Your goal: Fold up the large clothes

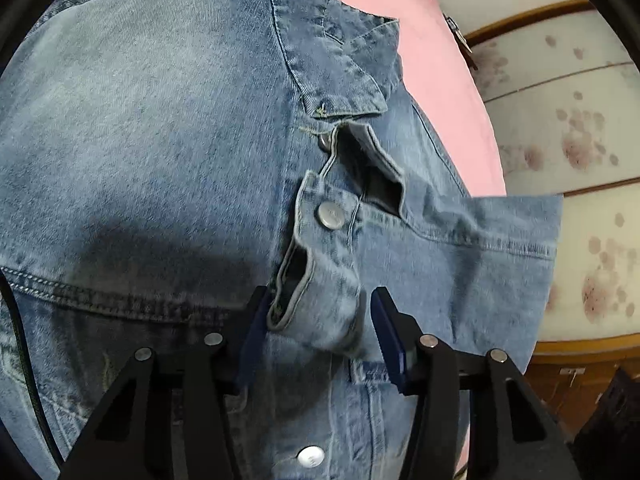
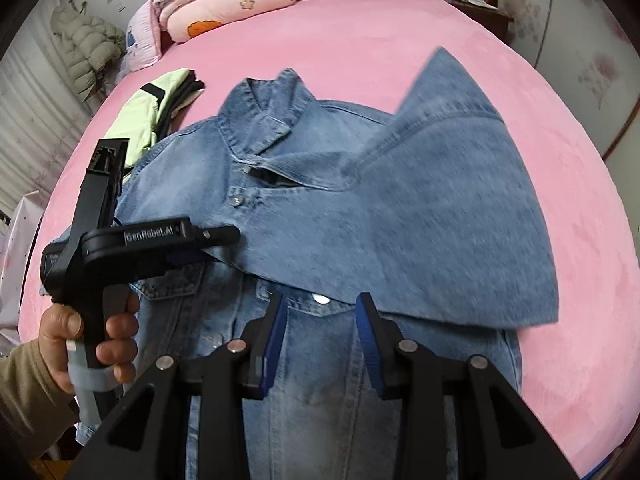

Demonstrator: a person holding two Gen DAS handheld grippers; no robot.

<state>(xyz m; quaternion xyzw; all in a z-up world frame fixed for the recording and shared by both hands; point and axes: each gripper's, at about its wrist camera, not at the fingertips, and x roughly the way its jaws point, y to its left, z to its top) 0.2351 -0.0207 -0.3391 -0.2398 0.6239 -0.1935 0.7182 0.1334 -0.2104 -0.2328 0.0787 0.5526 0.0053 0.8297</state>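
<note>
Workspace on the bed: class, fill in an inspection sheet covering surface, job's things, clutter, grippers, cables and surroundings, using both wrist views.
Surface: pink bedspread, smooth where bare.
Job's things: denim jacket lying front up, collar away from the person; sleeve folded across the chest.
Clutter: green and black garment beside the jacket's shoulder; stacked quilts at the head of the bed.
Grippers: left gripper with fingers apart either side of the sleeve cuff; right gripper open above the jacket, holding nothing.
Cables: black cable at the edge of the left wrist view.
Surroundings: floral panels; puffer coat hanging on the wall.
</note>
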